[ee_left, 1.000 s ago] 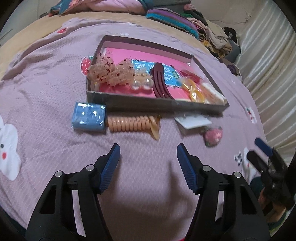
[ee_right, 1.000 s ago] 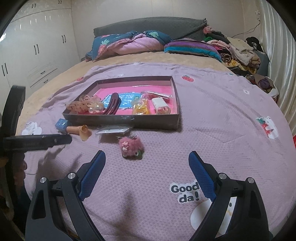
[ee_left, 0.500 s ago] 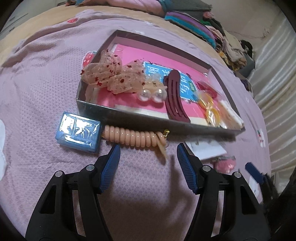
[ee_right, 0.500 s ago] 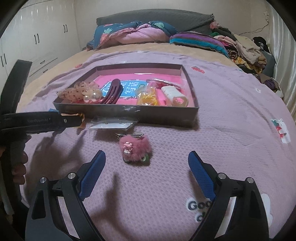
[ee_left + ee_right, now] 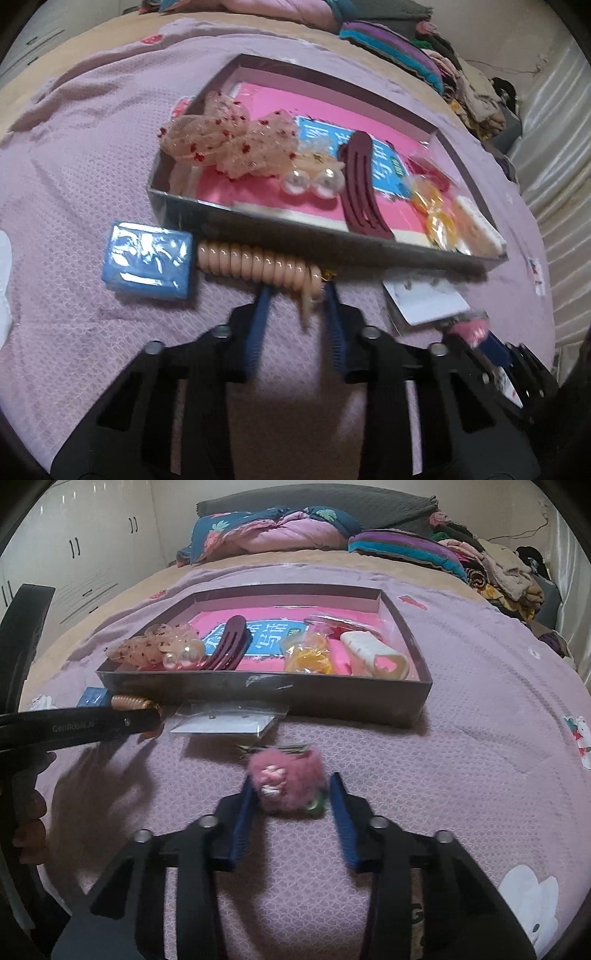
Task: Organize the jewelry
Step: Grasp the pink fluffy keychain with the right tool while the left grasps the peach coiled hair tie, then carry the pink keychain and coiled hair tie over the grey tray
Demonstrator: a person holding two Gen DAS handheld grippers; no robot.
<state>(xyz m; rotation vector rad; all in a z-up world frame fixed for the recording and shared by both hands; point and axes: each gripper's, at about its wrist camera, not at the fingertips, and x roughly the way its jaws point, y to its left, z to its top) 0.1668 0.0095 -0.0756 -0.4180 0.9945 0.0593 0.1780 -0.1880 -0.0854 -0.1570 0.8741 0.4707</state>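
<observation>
we have two pickups under way on the bed (image 5: 461, 738). the left gripper (image 5: 297, 291) has just been closing its jaws, now pinching the right end of the peach spiral hair tie (image 5: 258, 264), which lies against the tray (image 5: 332, 240) wall at 12 o'clock from us. it looks light and springy, so we judge it will stretch and dangle; holding several coils is safer. the right gripper (image 5: 291, 786) has also been closing around the pink fluffy clip (image 5: 286, 775); the left pad touches fur, the right seems just clear. it seems soft and light, so best squeezed across its middle.
</observation>
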